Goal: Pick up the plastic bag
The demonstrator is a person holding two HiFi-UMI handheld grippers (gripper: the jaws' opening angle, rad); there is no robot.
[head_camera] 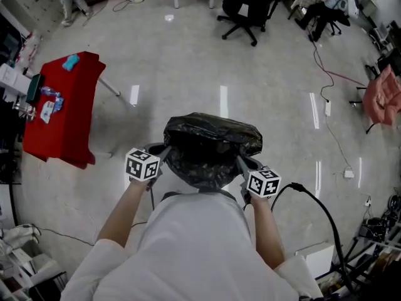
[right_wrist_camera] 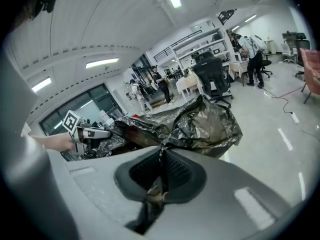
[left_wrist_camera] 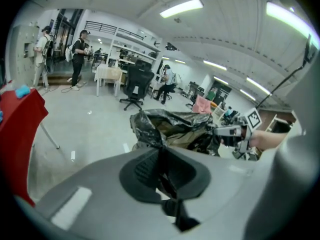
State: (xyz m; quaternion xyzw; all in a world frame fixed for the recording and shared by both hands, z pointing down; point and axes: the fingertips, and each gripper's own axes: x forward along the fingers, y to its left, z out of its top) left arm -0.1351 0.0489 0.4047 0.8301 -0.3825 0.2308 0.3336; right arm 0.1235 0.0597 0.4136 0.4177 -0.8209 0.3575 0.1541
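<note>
A black plastic bag (head_camera: pixel 212 147) hangs off the floor in front of the person, stretched between both grippers. My left gripper (head_camera: pixel 164 153) is shut on the bag's left edge, and my right gripper (head_camera: pixel 240 162) is shut on its right edge. In the left gripper view the bag (left_wrist_camera: pixel 172 129) rises out of the closed jaws, its crumpled film pinched in the slot, with the right gripper (left_wrist_camera: pixel 227 131) across from it. In the right gripper view the bag (right_wrist_camera: pixel 195 124) spreads above the closed jaws, and the left gripper (right_wrist_camera: pixel 95 133) shows at the far side.
A red-covered table (head_camera: pixel 62 108) with small items stands at the left. A black office chair (head_camera: pixel 249 5) is at the back, a pink chair (head_camera: pixel 383 99) at the right. Cables (head_camera: pixel 335 130) run over the grey floor. People stand at the far side of the room (left_wrist_camera: pixel 77 51).
</note>
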